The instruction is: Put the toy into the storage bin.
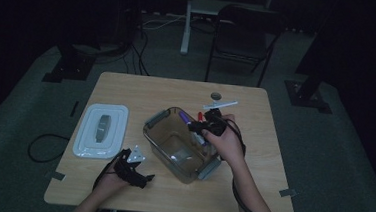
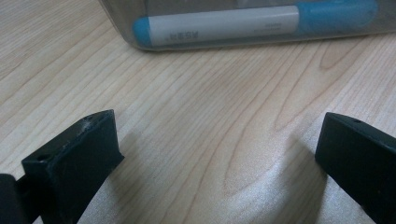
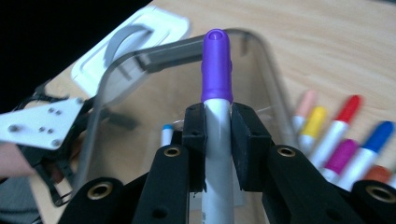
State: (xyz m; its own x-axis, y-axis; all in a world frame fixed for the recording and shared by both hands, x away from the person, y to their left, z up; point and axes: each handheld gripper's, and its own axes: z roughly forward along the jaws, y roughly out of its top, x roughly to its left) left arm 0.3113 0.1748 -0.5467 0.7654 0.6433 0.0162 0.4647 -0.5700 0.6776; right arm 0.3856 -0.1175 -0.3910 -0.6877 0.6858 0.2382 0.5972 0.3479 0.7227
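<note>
Right gripper (image 3: 218, 122) clamps purple-capped white marker (image 3: 217, 84) over clear plastic bin (image 1: 161, 119), frame centre; next probably release inside. Left gripper (image 2: 219, 154) jaws apart, idle.

Showing one small grey line of print on the white barrel of the blue-capped marker (image 2: 219, 25), seen through the clear container (image 2: 126, 28) wall in the left gripper view; too blurred for reading. Carrying no readable print on the purple-capped marker (image 3: 216, 93) barrel in the right gripper view. Bearing no legible label, brand, number or sign on the white lid (image 1: 101, 130) either.
</note>
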